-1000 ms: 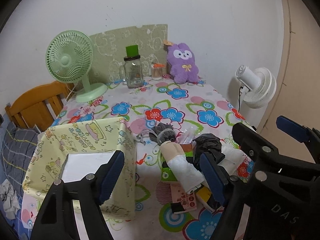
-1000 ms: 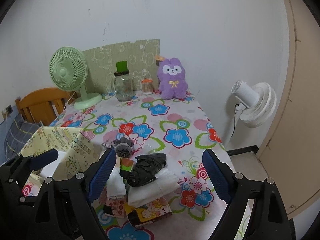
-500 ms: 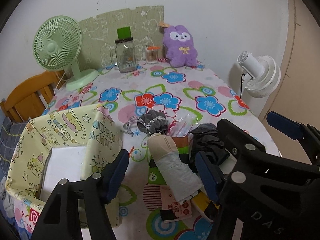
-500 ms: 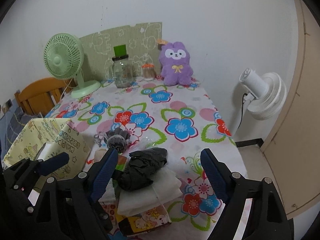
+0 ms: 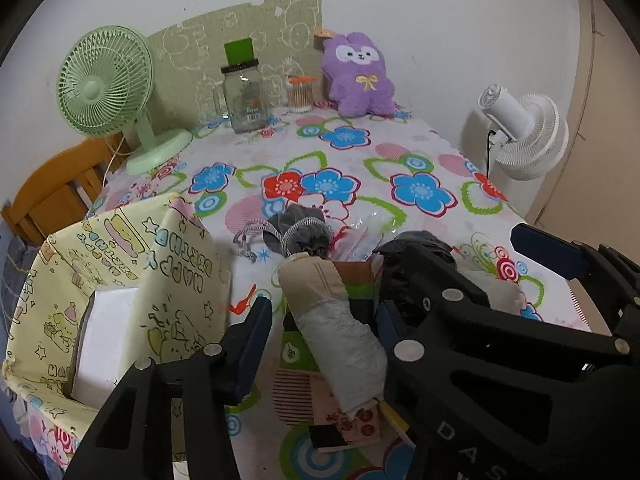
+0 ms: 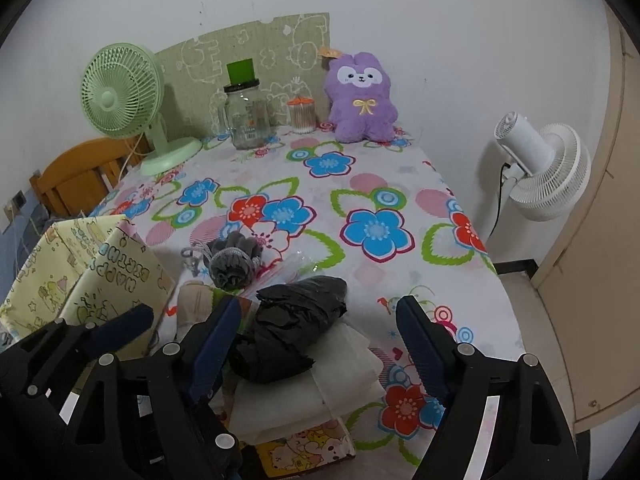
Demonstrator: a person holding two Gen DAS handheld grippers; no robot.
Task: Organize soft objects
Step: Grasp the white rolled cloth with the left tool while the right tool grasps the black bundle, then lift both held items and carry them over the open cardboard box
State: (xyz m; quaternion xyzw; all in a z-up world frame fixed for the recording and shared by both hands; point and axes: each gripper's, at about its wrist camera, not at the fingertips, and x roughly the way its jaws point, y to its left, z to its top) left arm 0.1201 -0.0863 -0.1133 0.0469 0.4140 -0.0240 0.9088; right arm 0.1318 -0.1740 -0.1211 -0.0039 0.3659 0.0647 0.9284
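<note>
**Both grippers lining up on the soft pile**

Looks like the reach-in step. The left gripper [image 5: 322, 332] has the rolled beige-and-white cloth bundle [image 5: 332, 328] between its jaws; they've just been closing in but the pads aren't pressing yet as far as I can see. The right gripper [image 6: 318, 344] stands wide around the crumpled black plastic bag [image 6: 292, 332], which sits on a folded white cloth stack [image 6: 320, 396]; its jaws have narrowed a little too, nothing held.

Everything's piled at the near edge of the flower-print counter [image 6: 360, 184], right beside the yellow cartoon-print fabric bin [image 5: 120, 292].

Next, I'd guess: pinch the roll and carry it over into the bin.

Count: one roll, one black bag, one white stack, one grey drawstring pouch [image 5: 300, 232], one bin, two fans.
</note>
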